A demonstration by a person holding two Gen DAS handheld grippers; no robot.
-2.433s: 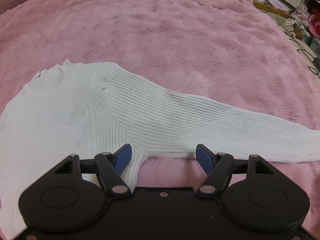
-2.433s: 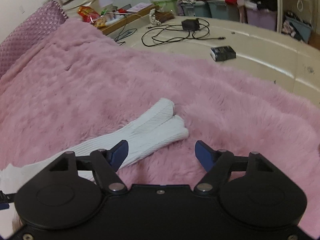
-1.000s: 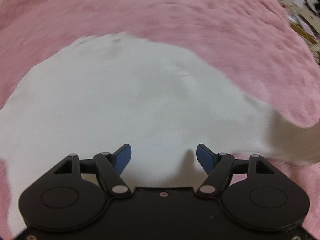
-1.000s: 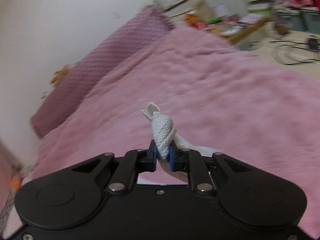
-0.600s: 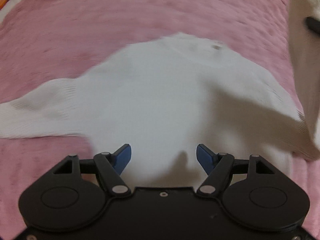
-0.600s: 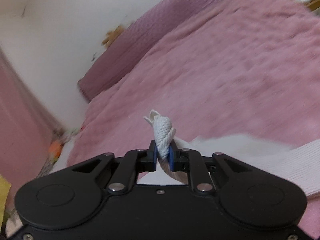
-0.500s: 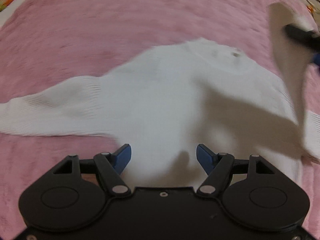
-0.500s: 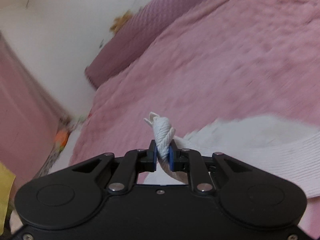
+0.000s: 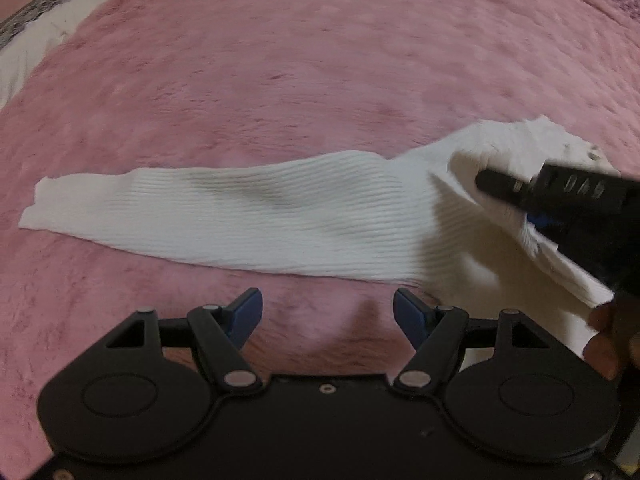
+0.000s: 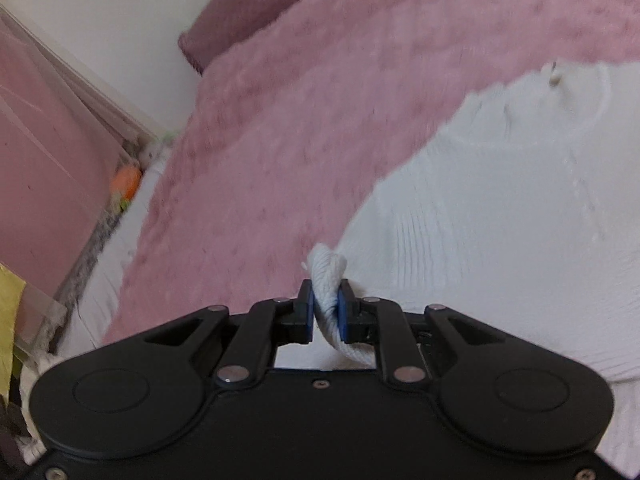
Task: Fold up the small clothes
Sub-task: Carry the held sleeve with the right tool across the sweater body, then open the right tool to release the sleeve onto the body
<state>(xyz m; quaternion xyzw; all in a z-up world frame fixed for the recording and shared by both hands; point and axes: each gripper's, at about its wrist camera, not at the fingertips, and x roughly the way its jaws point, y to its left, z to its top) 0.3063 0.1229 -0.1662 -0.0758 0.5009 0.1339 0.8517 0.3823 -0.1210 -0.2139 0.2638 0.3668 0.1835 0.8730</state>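
Observation:
A white ribbed sweater (image 9: 472, 240) lies on a pink fluffy blanket (image 9: 280, 80). Its one sleeve (image 9: 224, 208) stretches flat to the left in the left wrist view. My left gripper (image 9: 328, 312) is open and empty, hovering over the blanket just below that sleeve. My right gripper (image 10: 325, 310) is shut on the bunched cuff of the other sleeve (image 10: 329, 276) and holds it over the sweater's body (image 10: 500, 220). It also shows in the left wrist view (image 9: 532, 216), at the right, with the sleeve folded across the body.
A purple headboard cushion (image 10: 248, 12) and a white wall stand behind the bed. The bed's left edge with white sheet (image 10: 120, 248) and a pink wall panel (image 10: 44, 128) lie beyond. A small orange toy (image 10: 126, 182) sits by that edge.
My right gripper took hold of the sleeve cuff and carried it across over the sweater's body. My left gripper swung left, from the body to below the other sleeve.

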